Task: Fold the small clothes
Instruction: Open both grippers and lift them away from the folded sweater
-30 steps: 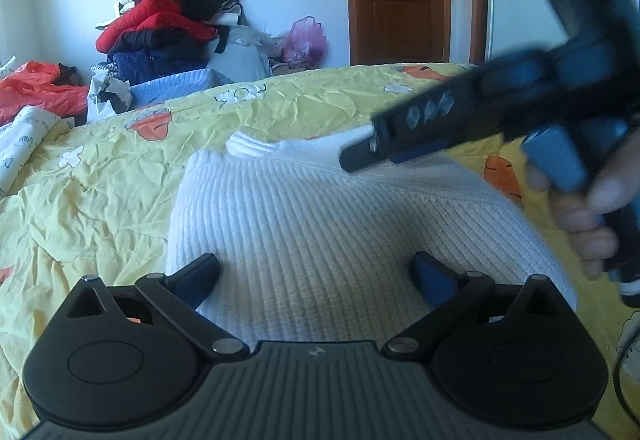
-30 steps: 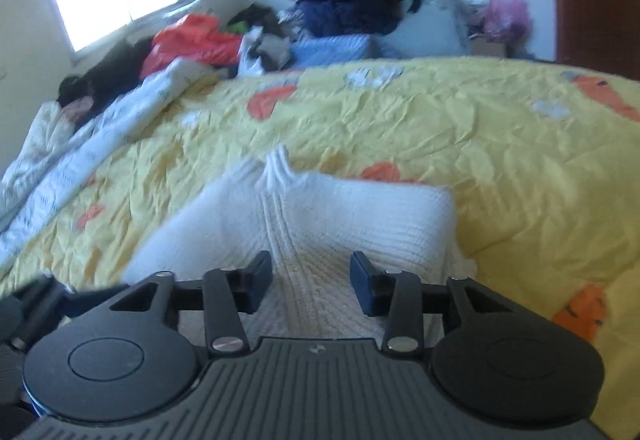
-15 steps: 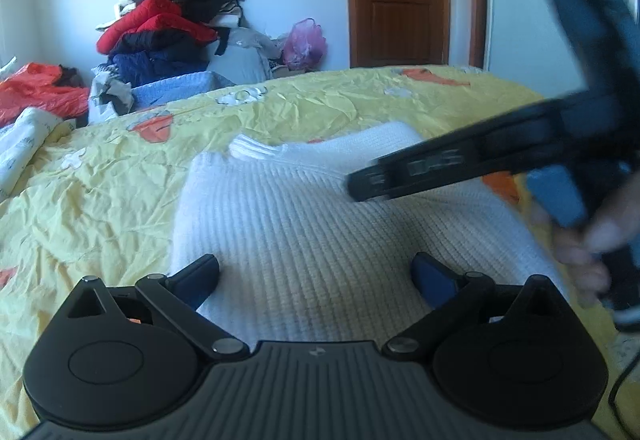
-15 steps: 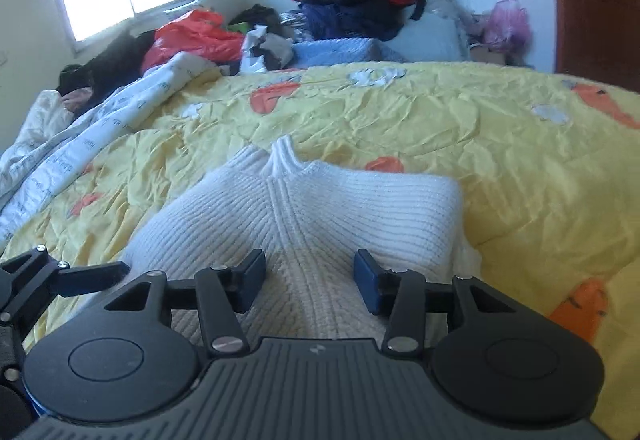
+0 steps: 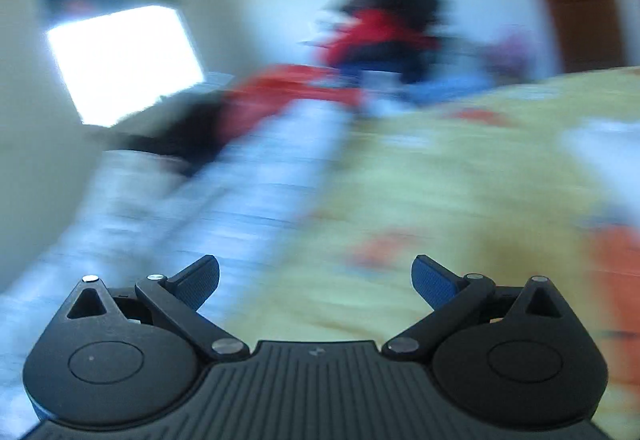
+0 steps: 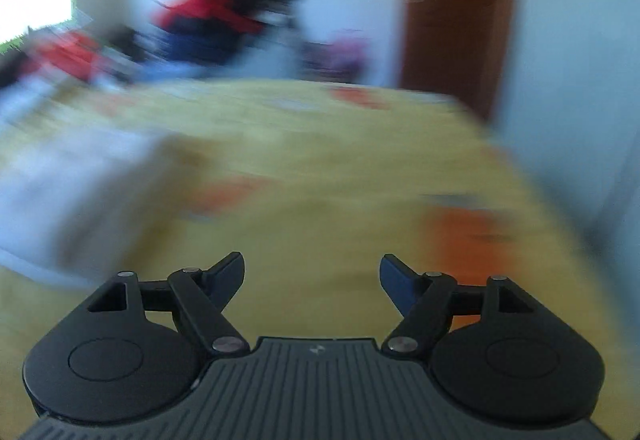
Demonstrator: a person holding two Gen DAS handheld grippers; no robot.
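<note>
Both views are blurred by motion. The folded white knit sweater (image 6: 68,191) lies on the yellow bedsheet (image 6: 320,175), at the left of the right wrist view; a white patch at the right edge of the left wrist view (image 5: 604,143) may be the same sweater. My left gripper (image 5: 316,282) is open and empty above the sheet, to the left of the sweater. My right gripper (image 6: 312,276) is open and empty above bare sheet, to the right of the sweater.
A pile of red, black and blue clothes (image 6: 216,23) sits behind the bed. A white quilt (image 5: 224,191) runs along the bed's left side below a bright window (image 5: 124,59). A brown door (image 6: 456,19) stands at the right, beyond the bed's edge.
Both grippers have swung away from over the sweater: the left one to the left, the right one to the right. The right gripper's jaws have opened wider.
</note>
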